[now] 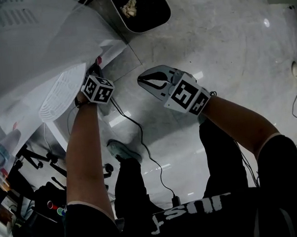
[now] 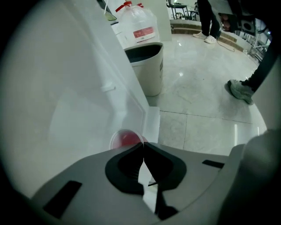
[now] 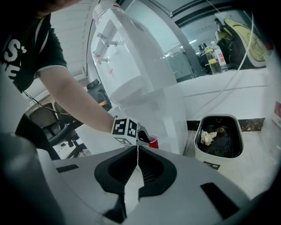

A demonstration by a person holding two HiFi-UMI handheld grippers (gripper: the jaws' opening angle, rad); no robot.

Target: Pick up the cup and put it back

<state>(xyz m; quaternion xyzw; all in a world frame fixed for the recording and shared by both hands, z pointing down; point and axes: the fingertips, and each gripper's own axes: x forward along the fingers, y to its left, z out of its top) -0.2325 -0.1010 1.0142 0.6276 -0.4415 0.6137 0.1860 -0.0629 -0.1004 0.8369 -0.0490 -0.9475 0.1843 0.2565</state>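
Observation:
A small red cup (image 2: 127,139) with a clear rim sits close against the white water dispenser (image 2: 66,88). My left gripper (image 2: 143,143) has its jaws closed together, and their tips meet on the right side of the cup's rim. In the right gripper view the same cup (image 3: 153,142) shows at the tip of the left gripper (image 3: 142,135), under the dispenser (image 3: 131,66). In the head view only a red sliver of the cup (image 1: 99,60) shows beyond the left gripper (image 1: 97,86). My right gripper (image 3: 138,147) is shut on nothing and hangs over the floor, right of the left one.
A bin (image 1: 140,8) with crumpled paper in it stands on the glossy floor past the dispenser; it shows as a grey bin (image 2: 147,66) in the left gripper view. A ribbed white drip tray (image 1: 62,94) juts from the dispenser. A cable (image 1: 140,141) trails down. Someone's shoes (image 2: 240,90) stand at the right.

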